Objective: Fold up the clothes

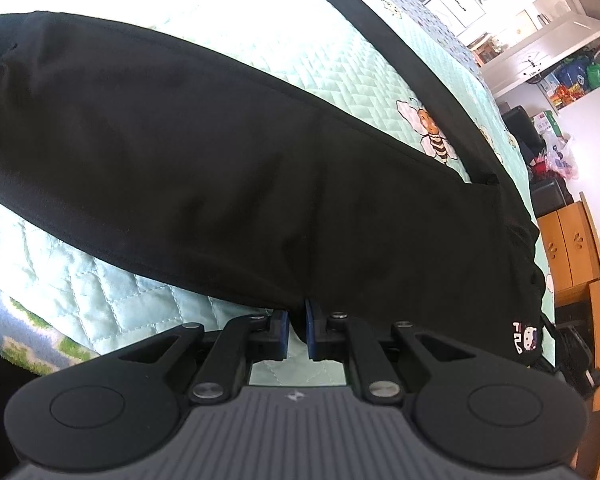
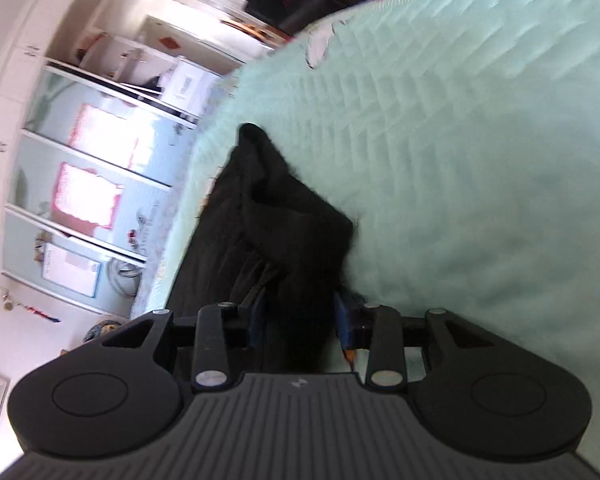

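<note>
left wrist view: left gripper (image 1: 296, 326) nearly shut, blue pads (image 1: 283, 322) pinching the near edge of the black pants (image 1: 204, 168). pants lie flat and long across the mint quilt (image 1: 112, 292), a small white logo (image 1: 526, 338) at their right end. bee print (image 1: 430, 130) on the quilt just past them; shelves (image 1: 540, 32) beyond.

right wrist view, blurred: right gripper (image 2: 300, 322) jaws part open, a bunched fold of pants (image 2: 296, 216) between the pads; cannot tell if they press it. quilt (image 2: 460, 160) to the right, cabinet doors (image 2: 80, 184) far left.
</note>
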The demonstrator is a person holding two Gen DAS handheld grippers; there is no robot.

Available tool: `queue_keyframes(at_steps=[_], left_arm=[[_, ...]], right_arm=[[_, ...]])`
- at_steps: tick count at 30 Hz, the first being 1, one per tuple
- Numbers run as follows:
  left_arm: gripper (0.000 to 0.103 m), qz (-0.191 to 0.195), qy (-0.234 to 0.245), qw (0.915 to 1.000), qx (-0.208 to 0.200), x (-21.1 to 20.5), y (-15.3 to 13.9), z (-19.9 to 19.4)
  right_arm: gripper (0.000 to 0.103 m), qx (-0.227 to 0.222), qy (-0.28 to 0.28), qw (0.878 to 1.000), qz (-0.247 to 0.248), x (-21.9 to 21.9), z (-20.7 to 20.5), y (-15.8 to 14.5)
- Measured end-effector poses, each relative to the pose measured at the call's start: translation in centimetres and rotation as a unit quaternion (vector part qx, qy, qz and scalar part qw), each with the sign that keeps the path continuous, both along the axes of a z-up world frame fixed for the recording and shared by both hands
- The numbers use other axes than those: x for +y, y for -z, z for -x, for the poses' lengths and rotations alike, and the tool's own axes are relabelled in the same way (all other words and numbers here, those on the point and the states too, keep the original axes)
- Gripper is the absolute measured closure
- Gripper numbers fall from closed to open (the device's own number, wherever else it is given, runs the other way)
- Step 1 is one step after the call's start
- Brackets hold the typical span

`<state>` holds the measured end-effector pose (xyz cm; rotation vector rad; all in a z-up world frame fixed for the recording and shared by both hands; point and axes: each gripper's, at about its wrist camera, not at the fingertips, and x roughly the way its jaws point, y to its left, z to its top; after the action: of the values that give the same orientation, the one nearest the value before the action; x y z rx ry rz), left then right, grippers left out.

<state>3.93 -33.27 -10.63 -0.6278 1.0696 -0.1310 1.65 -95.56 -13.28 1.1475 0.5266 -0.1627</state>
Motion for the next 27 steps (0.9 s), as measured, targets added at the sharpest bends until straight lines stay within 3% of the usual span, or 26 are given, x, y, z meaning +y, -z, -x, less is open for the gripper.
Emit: queue_keyframes(at_steps=[5,10,14,22,27], left_arm=[[0.093,0.003,-0.006,0.9999,0.008,0.1,-0.1,0.0],[0.092,-0.008,0.000,0.9999,0.015,-0.2,-0.7,0.2],[0.092,-0.006,0.000,0.9998,0.018,0.0,-0.5,0.2],[0.092,0.015,-0.002,0.9997,0.016,0.5,-0.2,0.2],[0.091,0.037,-0.014,0.9992,0.009,1.2,-0.1,0.9]], right_arm=[[0.084,-0.005,-0.007,1.000,-0.002,0.0,-1.1,0.3],[0.095,-0.002,0.010,0.999,0.042,-0.9,1.2,-2.1],[0.096,0.021,0.001,0.998,0.059,-1.1,1.3,-1.7],[0.098,0.019,0.002,0.997,0.069,-0.9,0.7,-0.7],[0.088,0.006,0.021,0.999,0.048,-0.5,3.2,-1.1]])
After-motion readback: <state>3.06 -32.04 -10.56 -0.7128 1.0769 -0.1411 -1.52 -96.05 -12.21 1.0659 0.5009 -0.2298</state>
